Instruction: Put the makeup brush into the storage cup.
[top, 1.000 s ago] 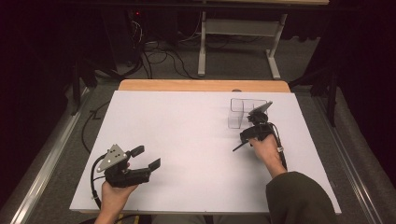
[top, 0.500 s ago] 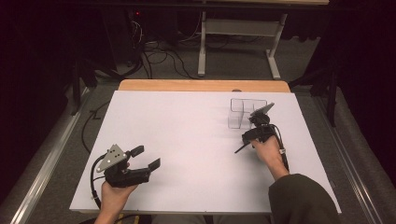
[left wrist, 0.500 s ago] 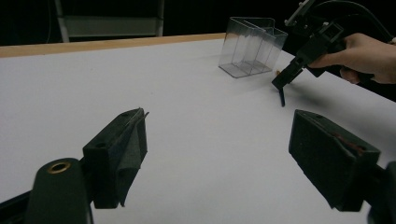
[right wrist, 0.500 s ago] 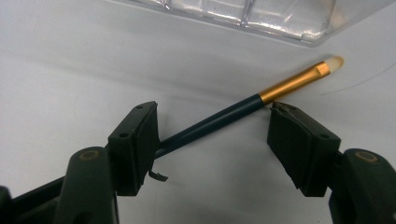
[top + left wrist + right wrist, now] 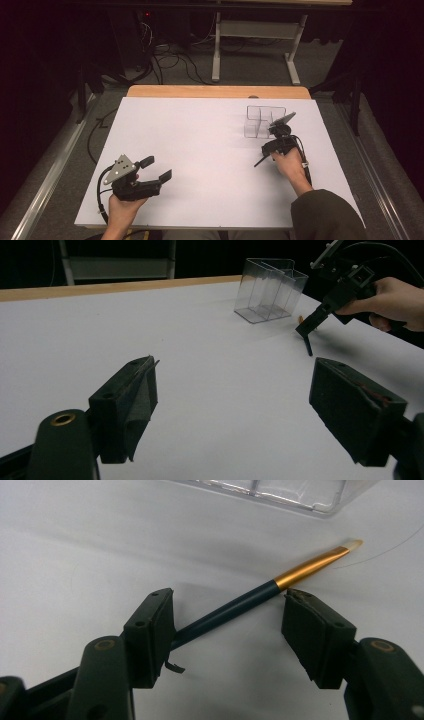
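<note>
a: where's the paintbrush (image 5: 260,594) right now?

b: flat on the white table (image 5: 200,145), just beside the clear plastic organizer (image 5: 262,121), on the person's right side. the right gripper (image 5: 227,622) is down over it, and its jaws have just been closing, with the dark handle running between them. the pads aren't pressing yet, as far as i can see, so it's released, not gripped.

a: which way does it point?

b: in the right gripper view its long axis runs on a diagonal, handle end low by the left pad (image 5: 150,630), gold ferrule and pale bristle tip up toward the organizer. it crosses the gap at a slant rather than square to the pads.

a: so what could go wrong?

b: my guess is that slant. if the jaws close like this, one pad meets the handle first and may swivel or roll the thin round shaft out instead of pinching it. it lies flat too, so the pads may scrape the table or ride over it. a skid could knock the tip against the organizer.

a: and the other hand?

b: the left gripper (image 5: 155,169) sits near the table's front left, jaws spread wide with nothing between them, well apart from the brush.
</note>
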`<state>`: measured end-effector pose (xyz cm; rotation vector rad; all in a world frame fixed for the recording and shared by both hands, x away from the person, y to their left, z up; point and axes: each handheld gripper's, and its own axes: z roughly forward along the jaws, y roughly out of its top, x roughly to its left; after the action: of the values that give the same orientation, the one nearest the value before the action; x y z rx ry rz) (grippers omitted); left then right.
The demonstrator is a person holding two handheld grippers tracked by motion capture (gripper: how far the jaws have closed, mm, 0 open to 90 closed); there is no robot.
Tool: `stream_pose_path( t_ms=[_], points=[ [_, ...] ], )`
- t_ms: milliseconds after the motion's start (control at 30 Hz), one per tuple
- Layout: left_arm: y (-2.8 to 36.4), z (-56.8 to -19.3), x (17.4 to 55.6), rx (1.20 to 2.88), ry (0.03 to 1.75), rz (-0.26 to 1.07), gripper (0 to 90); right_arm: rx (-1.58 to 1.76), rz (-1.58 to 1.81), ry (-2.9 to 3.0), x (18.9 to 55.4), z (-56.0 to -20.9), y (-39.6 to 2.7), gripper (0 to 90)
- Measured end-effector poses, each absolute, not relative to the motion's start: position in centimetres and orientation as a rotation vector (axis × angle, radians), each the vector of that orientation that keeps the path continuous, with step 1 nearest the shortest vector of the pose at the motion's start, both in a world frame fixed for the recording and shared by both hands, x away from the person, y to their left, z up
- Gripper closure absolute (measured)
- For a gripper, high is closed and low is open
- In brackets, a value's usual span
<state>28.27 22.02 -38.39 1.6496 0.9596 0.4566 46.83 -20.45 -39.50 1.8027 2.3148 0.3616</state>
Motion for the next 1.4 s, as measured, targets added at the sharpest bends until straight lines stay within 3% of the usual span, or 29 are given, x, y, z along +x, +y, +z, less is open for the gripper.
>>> stream_pose_path(
  t_ms=[1400],
  points=[
    [22.0,-38.4,28.3,1.649,0.958,0.456,19.6,1.777,0.385,2.337,45.6,-39.4,-22.3,53.7]
  ],
)
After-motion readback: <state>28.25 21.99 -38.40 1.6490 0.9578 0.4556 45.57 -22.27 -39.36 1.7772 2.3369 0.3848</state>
